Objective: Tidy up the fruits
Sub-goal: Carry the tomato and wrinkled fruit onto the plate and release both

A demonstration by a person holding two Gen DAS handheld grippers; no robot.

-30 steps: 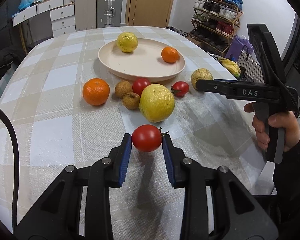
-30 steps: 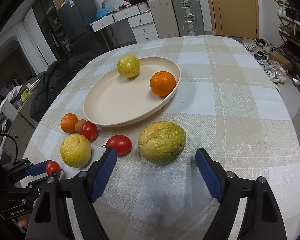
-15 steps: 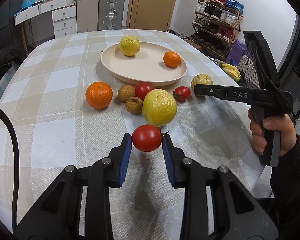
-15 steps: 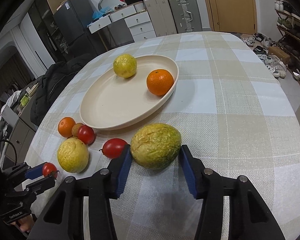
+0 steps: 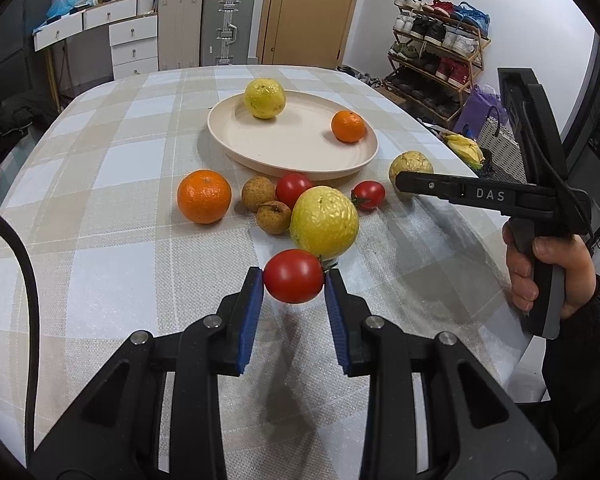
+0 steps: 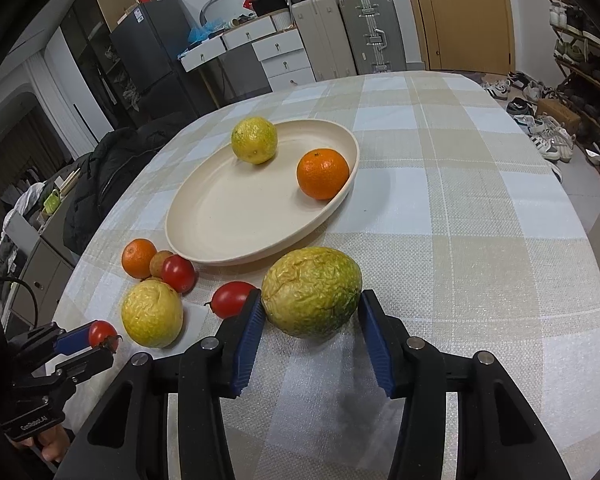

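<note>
My left gripper (image 5: 294, 286) is shut on a red tomato (image 5: 294, 276) and holds it above the checked tablecloth. It also shows in the right wrist view (image 6: 100, 340), at the lower left. My right gripper (image 6: 311, 312) is shut on a wrinkled yellow-green fruit (image 6: 311, 291) just in front of the cream plate (image 6: 204, 236). The plate (image 5: 284, 156) holds a yellow citrus (image 5: 264, 98) and a small orange (image 5: 348, 126). On the cloth lie an orange (image 5: 204, 196), two brown fruits (image 5: 258, 193), two tomatoes (image 5: 294, 188) and a big wrinkled yellow fruit (image 5: 324, 222).
The round table drops off close at the right, where a shoe rack (image 5: 436, 52) and bags stand. Drawers and suitcases (image 5: 228, 28) stand beyond the far edge. A dark coat (image 6: 112, 168) lies on a seat at the table's left side.
My right gripper moved forward around the wrinkled yellow-green fruit and closed on it. My left gripper kept the tomato and rose slightly toward the plate.
</note>
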